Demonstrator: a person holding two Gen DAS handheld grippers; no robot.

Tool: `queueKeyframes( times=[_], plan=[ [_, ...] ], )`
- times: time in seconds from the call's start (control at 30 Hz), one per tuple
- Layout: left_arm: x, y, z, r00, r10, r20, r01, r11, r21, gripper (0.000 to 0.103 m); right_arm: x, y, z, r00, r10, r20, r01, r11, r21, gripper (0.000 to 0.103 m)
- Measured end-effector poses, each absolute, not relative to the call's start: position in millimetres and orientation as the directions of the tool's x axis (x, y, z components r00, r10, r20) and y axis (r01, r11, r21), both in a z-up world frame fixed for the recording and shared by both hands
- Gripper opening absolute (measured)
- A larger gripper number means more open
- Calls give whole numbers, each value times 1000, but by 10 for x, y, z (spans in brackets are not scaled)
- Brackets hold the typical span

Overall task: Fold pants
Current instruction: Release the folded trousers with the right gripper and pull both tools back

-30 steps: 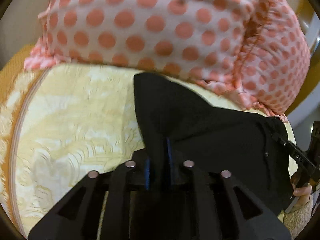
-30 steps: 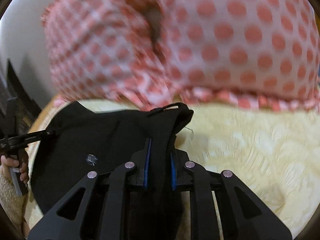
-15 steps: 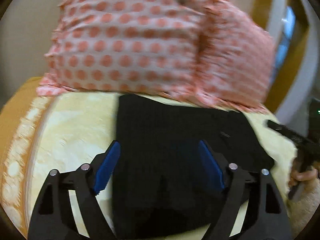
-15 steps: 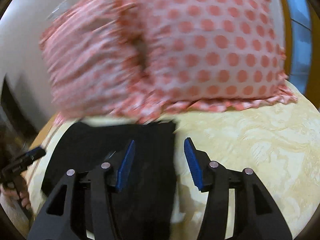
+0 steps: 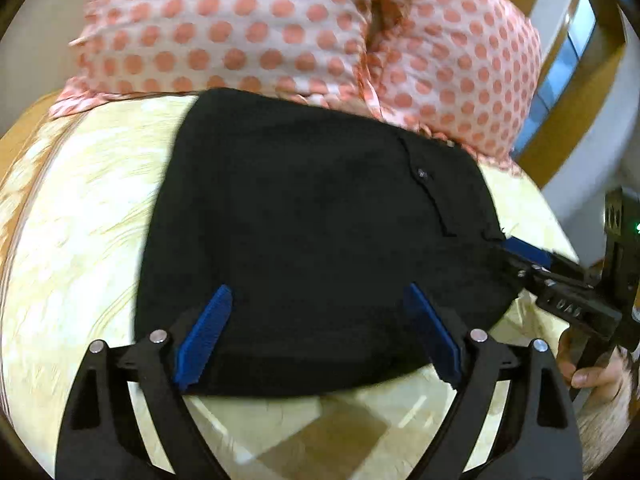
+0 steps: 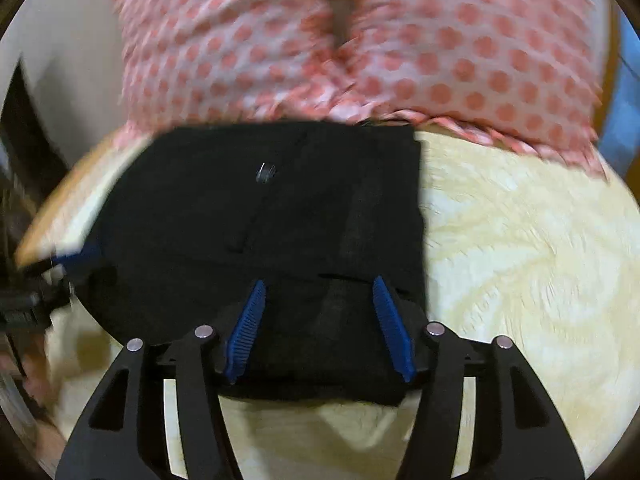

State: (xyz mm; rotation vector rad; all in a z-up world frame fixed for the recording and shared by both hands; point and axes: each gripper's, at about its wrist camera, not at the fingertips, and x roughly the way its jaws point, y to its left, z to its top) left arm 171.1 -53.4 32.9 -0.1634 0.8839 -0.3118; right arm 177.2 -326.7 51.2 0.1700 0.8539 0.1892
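Black pants (image 5: pixel 304 232) lie folded into a flat bundle on the yellow patterned bed cover (image 5: pixel 80 240), just in front of the pillows. My left gripper (image 5: pixel 320 332) is open and empty, its blue pads over the bundle's near edge. My right gripper (image 6: pixel 320 320) is open and empty too, above the bundle's near right corner; the pants (image 6: pixel 280 220) fill that view's middle. The right gripper also shows at the far right of the left wrist view (image 5: pixel 532 264), at the pants' right edge.
Two white pillows with pink dots (image 5: pixel 280 32) lean behind the pants and also show in the right wrist view (image 6: pixel 400 48). The bed cover (image 6: pixel 520 260) stretches to the right. A wall and a window frame (image 5: pixel 576 60) stand at the far right.
Both grippers let go of the black pants and opened wide. They drew back toward me, and the pants now lie flat on the bed cover.
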Motion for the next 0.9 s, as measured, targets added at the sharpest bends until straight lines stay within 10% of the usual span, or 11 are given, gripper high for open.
queueKeyframes(
  times=[0.07,0.9],
  plan=[
    [1500,-416,402,639,-292,-712,166,956,-244,101,1556,-3372,584,690,204,-695,-41,969,244,96],
    [380,-390,5,718,1,-696,40,998,43,101,621,-2534,184,682,144,-717,-128,989,77,102]
  ],
)
